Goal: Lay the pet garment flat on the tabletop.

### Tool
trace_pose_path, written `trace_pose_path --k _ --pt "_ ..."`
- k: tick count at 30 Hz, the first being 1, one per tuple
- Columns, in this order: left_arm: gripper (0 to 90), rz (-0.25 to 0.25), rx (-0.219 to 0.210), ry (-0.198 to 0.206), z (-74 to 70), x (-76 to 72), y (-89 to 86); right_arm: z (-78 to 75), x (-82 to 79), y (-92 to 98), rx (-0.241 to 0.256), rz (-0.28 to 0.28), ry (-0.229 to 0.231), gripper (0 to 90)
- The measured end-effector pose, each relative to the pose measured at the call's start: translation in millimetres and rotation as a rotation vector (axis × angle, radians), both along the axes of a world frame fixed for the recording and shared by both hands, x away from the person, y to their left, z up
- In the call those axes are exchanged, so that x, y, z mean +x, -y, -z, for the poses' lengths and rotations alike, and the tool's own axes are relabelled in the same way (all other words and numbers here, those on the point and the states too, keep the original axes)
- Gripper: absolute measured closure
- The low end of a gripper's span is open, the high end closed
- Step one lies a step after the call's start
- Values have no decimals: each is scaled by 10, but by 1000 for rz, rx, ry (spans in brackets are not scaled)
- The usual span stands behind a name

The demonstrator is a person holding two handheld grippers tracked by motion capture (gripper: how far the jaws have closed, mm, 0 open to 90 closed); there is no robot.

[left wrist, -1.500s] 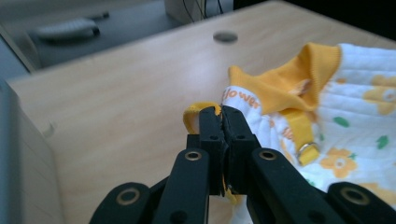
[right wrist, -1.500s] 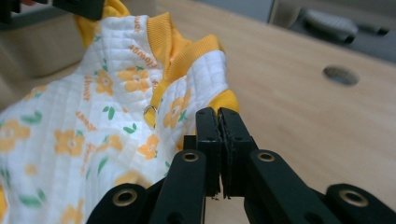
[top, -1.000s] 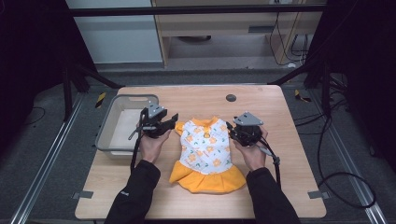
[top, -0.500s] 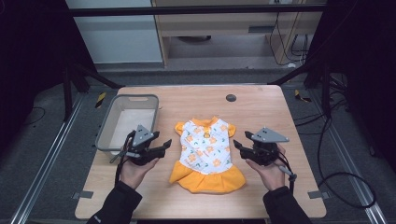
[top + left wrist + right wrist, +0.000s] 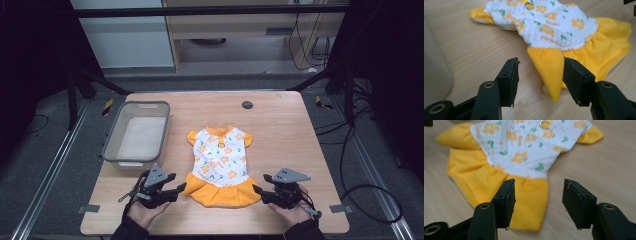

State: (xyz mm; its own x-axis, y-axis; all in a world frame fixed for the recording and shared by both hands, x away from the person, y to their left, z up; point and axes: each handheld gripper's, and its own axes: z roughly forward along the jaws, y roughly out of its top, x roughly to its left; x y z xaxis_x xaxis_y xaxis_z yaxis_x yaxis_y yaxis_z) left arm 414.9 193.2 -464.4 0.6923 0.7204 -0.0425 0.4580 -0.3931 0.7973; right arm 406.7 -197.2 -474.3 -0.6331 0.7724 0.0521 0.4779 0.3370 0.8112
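On the wooden table (image 5: pixel 290 120), seen from my remote station: at far left sits the grey plastic bin (image 5: pixel 136 134), resting on the tabletop near its left edge. Just below it, my left gripper (image 5: pixel 175 187) hovers low over the near part of the table, its jaws spread wide and holding nothing; in the left gripper view (image 5: pixel 539 75) they straddle the left corner of the yellow skirt, whose fabric lies between and just beyond the tips without being pinched.

At centre lies the small dress (image 5: pixel 220 167), flat on the wood, collar pointing away from me and yellow ruffled hem towards the near edge. Its white quilted bodice carries orange flowers and green leaves, with yellow sleeves at either side and a small metal ring at the neckline.

To the right, my right gripper (image 5: pixel 257 192) sits at the hem's right corner, jaws likewise wide apart and empty; in the right gripper view (image 5: pixel 537 195) the skirt's corner lies under the left jaw and in part of the gap. Farther back, a dark round disc (image 5: pixel 247 105) marks the table's far side.
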Motion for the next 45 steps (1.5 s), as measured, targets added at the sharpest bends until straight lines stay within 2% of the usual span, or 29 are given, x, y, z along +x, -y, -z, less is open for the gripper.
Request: trace_pose_path --k 2,9,14,17,19,23,25,27,30,33,35,37,39,42,45 --pt "480 6 15 -17 52 -13 35 80 -25 -12 -26 -11 -24 455" --pt "575 6 65 -52 156 21 129 202 35 -68 -60 -20 -59 499" --pt "774 13 65 -100 207 93 122 252 58 -95 -88 -28 -96 644" --pt "843 14 63 -94 177 92 118 241 61 -89 -82 -41 -114 792" --pt "855 11 67 -76 145 81 110 199 51 -84 -68 -51 -113 835" --pt "859 -1 40 -75 67 38 46 73 -7 -28 -27 -63 -92 845" --pt "859 -5 11 -89 33 -2 7 2 -70 17 12 -72 -92 844" --pt "859 1 -6 -102 20 -40 -7 -52 -123 61 17 -72 -73 843" --pt "852 5 44 -121 75 -51 49 -54 -189 103 6 -79 -83 838" --pt "801 5 119 -135 184 -33 127 54 -208 95 -72 -67 -111 799" --pt "702 -11 134 -122 211 -38 129 110 -202 84 -115 -60 -111 736" --pt "616 -27 111 -97 176 -55 82 104 -200 97 -107 -48 -91 683" --pt "562 -30 78 -68 112 -86 25 65 -208 126 -87 -26 -48 650" --pt "541 -30 37 -17 -10 -141 -9 21 -203 161 -63 -3 -13 656" --pt "559 -23 10 30 -155 -113 36 -34 -155 164 -28 7 8 706"
